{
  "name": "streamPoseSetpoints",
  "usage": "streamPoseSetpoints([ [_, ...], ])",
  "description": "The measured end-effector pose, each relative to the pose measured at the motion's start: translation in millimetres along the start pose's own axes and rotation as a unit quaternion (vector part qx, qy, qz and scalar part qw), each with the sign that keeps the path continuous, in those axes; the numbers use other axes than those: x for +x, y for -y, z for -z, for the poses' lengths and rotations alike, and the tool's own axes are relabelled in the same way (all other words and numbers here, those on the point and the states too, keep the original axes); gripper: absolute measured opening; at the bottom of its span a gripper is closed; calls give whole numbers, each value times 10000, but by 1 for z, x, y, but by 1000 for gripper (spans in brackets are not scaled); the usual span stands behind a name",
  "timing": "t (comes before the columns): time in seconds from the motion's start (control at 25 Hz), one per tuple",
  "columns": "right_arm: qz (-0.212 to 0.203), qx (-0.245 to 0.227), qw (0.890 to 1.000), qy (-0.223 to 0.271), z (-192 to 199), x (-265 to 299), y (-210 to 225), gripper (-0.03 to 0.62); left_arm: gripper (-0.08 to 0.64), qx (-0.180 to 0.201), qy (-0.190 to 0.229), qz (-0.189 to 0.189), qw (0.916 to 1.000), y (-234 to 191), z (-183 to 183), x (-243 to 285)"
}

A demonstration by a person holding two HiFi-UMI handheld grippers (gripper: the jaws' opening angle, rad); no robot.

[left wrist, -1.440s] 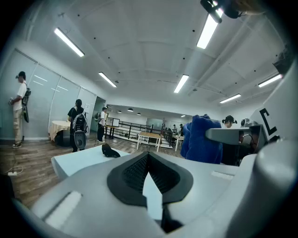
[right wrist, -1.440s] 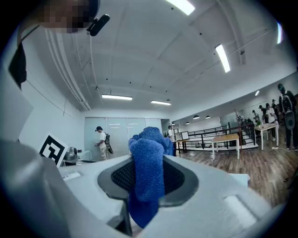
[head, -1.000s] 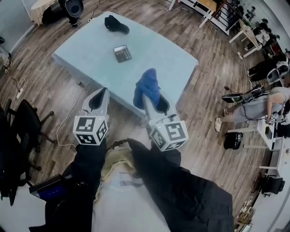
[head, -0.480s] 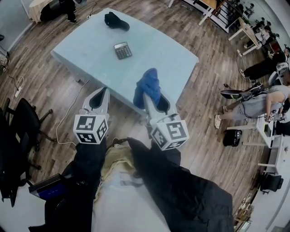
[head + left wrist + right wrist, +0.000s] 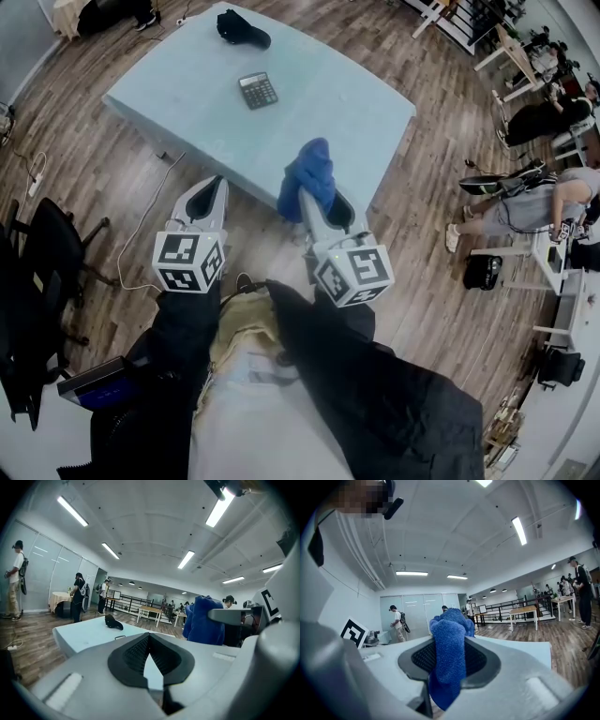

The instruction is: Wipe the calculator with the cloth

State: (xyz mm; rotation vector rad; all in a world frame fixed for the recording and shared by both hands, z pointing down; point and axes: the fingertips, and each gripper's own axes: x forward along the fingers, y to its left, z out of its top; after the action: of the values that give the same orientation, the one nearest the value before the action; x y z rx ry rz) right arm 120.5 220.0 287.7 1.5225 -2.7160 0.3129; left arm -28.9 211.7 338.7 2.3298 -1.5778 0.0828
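Both grippers are held side by side in front of the person's body, pointing forward toward the table (image 5: 178, 103), arms in dark sleeves.

The left gripper (image 5: 208, 192) sits over the wooden floor, short of the table's near edge. In the left gripper view its jaws meet at the tips with nothing between them, leaving only a thin wedge of gap behind.

The right gripper (image 5: 319, 211) is level with the left and slightly further forward. Its jaws are clamped on the blue cloth (image 5: 307, 173). In the right gripper view the cloth bunches above the pads and hangs below them.

The calculator (image 5: 258, 90) lies flat on the table, toward the far side, well apart from both grippers and from the cloth. No hand or tool touches it.

A black object (image 5: 242, 28) lies beyond the calculator near the far edge. Nothing lies on the table between the grippers and the calculator.

A black office chair (image 5: 47, 253) stands on the floor to the left. A cable (image 5: 141, 234) trails across the boards beside the left gripper. A seated person (image 5: 534, 211) is well to the right.
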Motion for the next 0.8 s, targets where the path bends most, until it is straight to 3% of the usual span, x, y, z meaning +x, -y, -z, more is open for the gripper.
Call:
streamPoseSetpoints([
  [0.8,166,108,9995,-246,13,2,6,123,-5,-181,-261,171,9993,0,17,7],
])
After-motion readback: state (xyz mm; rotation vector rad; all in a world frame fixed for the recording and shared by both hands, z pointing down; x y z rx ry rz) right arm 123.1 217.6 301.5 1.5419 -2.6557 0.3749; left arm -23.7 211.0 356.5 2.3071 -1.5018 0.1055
